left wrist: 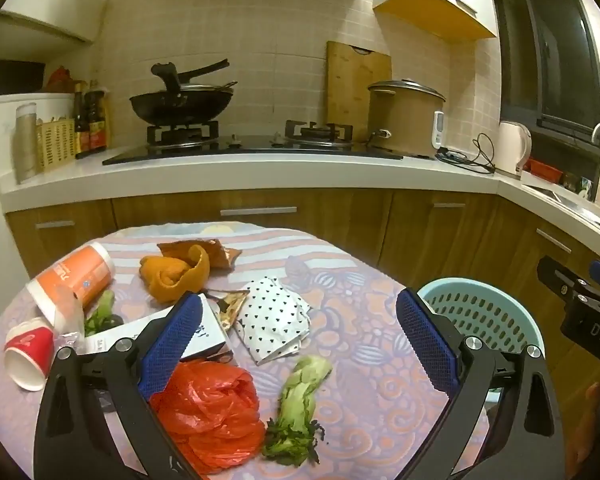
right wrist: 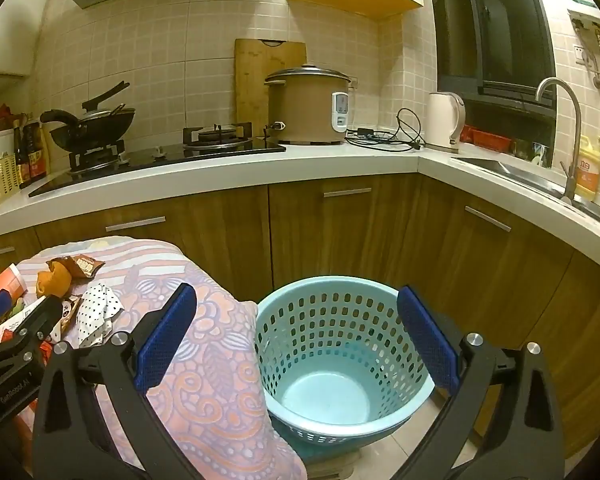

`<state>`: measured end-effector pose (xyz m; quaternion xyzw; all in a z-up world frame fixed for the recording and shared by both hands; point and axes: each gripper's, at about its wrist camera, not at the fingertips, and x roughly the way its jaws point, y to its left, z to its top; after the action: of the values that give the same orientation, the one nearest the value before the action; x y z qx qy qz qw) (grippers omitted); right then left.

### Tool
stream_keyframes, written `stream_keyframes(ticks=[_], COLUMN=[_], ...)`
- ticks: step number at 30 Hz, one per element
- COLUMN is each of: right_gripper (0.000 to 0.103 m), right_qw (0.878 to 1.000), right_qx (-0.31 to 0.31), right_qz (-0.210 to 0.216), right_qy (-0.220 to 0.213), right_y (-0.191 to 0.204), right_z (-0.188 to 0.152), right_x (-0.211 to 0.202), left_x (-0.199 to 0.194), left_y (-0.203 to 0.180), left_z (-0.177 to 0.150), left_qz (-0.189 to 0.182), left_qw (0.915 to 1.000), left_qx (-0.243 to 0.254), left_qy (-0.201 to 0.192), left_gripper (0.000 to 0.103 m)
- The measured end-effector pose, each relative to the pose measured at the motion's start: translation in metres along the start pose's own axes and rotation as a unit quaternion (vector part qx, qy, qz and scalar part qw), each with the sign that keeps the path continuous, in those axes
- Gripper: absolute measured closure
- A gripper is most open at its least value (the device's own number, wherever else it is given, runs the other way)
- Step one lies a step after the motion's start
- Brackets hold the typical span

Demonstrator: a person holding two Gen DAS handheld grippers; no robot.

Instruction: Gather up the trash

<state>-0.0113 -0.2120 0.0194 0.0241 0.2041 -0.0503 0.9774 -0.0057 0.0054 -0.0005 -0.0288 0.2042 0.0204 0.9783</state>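
Hovering with jaws wide apart and nothing between them, the left gripper [left wrist: 300, 344] is seen above a cloth-covered table [left wrist: 380, 360] strewn with trash, while the right gripper [right wrist: 296, 340], equally spread and empty, is held over the empty pale-blue basket [right wrist: 332, 360] just beside the table. The red plastic bag [left wrist: 212, 412] is judged light, soft and slippery, best pinched at a bunched fold; the vegetable stalk [left wrist: 300, 400] is likely limp and better taken by its firmer pale stem. The orange peel [left wrist: 176, 272] and spotted paper [left wrist: 276, 320] appear light and crushable.
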Motion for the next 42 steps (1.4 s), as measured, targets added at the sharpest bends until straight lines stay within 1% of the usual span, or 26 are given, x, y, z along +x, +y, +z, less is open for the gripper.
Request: stream_keyframes(ticks=[18, 30, 42], right_gripper=[0.008, 0.008, 0.008], right_qw=[1.0, 1.0, 1.0], right_qx=[0.006, -0.003, 0.007], right_qz=[-0.003, -0.002, -0.001], right_qy=[0.01, 0.01, 0.014], right_y=[-0.0049, 0.0009, -0.0041], right_z=[-0.0025, -0.0045, -0.0051], right_x=[0.0044, 0.0049, 0.0076], left_x=[0.0021, 0.0021, 0.0022], left_y=[0.0019, 0.0013, 0.0009], left_z=[-0.0002, -0.0001, -0.0003], left_qz=[0.002, 0.003, 0.003], left_qw=[1.0, 1.0, 1.0], left_qx=[0.001, 0.002, 0.002], left_qy=[-0.003, -0.002, -0.002], left_gripper=[0.008, 0.009, 0.009])
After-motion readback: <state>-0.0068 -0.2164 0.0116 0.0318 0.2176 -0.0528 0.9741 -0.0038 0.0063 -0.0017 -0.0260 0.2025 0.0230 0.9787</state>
